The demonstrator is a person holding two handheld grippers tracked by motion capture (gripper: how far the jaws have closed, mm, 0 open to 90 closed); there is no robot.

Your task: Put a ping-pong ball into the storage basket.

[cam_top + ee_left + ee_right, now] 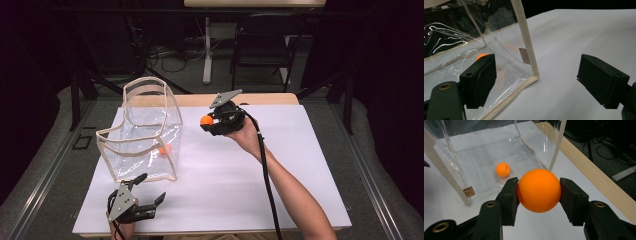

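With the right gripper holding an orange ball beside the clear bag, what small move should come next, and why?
Probably carry the right gripper leftward, over the clear bag's open top. It is shut on an orange ball, still outside the bag, and another ball already lies inside.

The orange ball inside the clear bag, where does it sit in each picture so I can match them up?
High view: the loose orange ball lies left of centre, on the floor of the clear bag.
Left gripper view: an orange sliver peeks above the left jaw, behind the plastic.
Right gripper view: it rests upper left, beyond the held ball.
Shared landmark: the bag's small tan tag, on its cream-edged corner.
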